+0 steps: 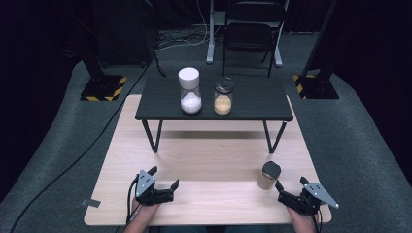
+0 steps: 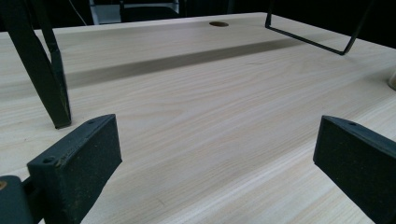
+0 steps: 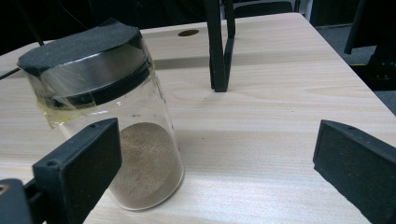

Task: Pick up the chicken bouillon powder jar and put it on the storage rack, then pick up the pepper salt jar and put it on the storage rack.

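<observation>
Right gripper view puts the small clear glass jar with the black lid and brown powder [image 3: 126, 130] just ahead of your right gripper [image 3: 215, 168], off toward its left jaw rather than centred in the gap. Both jaws stand wide apart and hold nothing. In the high view the same jar [image 1: 269, 175] stands upright on the pale wooden table [image 1: 204, 160], near its right front edge, just beyond the right gripper [image 1: 290, 188]. Your left gripper [image 1: 164, 178] rests well apart from it, jaws also spread over bare wood.

The main risk is that off-centre line. If you push forward as you are, the left jaw will likely meet the glass wall first and shove or tip the jar before the other jaw arrives. The jar sits close to the table's edge, so a nudge that way could send it off. There appears to be clear tape around the lid [image 3: 88, 70]; gripping there could slip or loosen it, so aim for the glass body. The black shelf's metal leg [image 3: 219, 51] stands behind the jar; overshooting could knock it, and two more jars stand on that shelf [image 1: 214, 99].
</observation>
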A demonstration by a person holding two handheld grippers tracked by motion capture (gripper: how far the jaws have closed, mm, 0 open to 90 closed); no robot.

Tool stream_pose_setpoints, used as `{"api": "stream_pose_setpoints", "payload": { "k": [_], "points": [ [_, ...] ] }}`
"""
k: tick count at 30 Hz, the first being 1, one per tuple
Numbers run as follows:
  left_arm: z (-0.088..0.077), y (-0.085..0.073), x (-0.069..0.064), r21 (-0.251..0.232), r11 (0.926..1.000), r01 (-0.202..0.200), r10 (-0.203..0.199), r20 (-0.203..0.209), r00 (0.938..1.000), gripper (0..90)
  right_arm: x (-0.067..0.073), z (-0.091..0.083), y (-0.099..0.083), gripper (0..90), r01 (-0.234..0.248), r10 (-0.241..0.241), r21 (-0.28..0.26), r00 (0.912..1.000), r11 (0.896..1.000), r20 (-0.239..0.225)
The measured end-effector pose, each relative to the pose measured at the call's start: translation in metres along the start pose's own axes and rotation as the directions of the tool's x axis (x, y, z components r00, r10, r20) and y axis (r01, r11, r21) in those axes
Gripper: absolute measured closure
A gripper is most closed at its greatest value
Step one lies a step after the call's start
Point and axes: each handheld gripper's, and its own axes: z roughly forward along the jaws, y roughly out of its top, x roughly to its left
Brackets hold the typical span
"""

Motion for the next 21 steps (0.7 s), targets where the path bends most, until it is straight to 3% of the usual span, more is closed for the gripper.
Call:
{"api": "stream_pose_setpoints", "payload": {
  "k": [12, 21],
  "points": [
    [0.0, 0.0, 0.0, 0.0, 1.0, -0.001, 0.001, 0.0, 1.0, 0.4, -0.001, 0.0, 0.0, 0.5, -0.017, 0.017, 0.002, 0.9998, 1.0, -0.005],
    [0.0, 0.0, 0.0, 0.0, 1.0, 0.0, 0.0, 0.0, 1.0, 0.4, 0.004, -0.012, 0.012, 0.5, -0.001, 0.001, -0.057, 0.9999, 0.998, -0.012]
  ]
}}
